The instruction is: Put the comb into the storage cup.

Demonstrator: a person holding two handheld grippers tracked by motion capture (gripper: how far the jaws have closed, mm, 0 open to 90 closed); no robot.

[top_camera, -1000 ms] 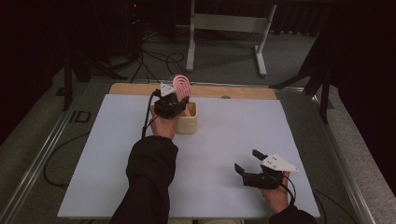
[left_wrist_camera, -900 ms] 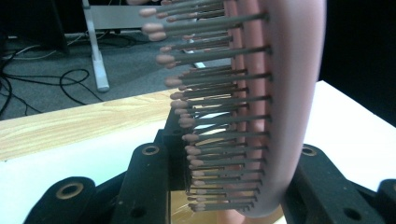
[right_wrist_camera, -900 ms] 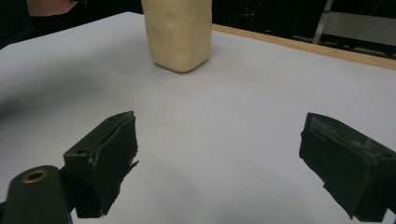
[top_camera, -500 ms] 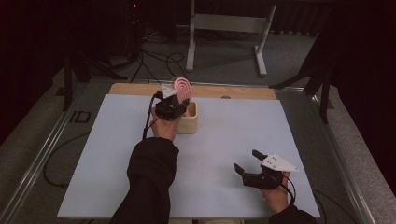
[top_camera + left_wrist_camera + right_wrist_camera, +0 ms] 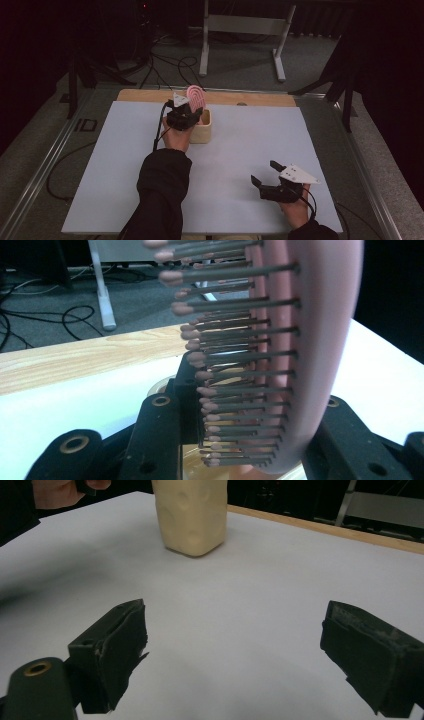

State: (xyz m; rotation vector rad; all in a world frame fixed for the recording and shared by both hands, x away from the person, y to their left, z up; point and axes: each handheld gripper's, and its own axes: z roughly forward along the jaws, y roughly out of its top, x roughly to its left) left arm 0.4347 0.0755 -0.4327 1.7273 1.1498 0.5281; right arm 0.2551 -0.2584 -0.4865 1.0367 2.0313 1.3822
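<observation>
Forearm outstretched, you are reaching your left gripper [image 5: 186, 116] to the cream holder [image 5: 204, 131] at the table's far side, clenching the pink hairbrush [image 5: 196, 97]. The brush is standing upright over the holder, bristles facing your left. Your right gripper [image 5: 266, 175] is lying released on the near right.

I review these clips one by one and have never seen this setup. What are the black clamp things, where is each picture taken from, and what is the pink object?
A person sits at a table covered with a white sheet and holds a hand-operated two-jaw clamp in each hand; there is no robot arm. The high view looks down from above the person's side. The other two pictures come from small cameras riding on each clamp, looking along its black jaws.

The left gripper is shut on a pink hairbrush, head up and bristles sideways, just over a cream-coloured box near the table's far edge. Whether the handle touches the box, I cannot tell.

The right gripper sits open and empty over bare sheet near the person, with the box ahead of it.
</observation>
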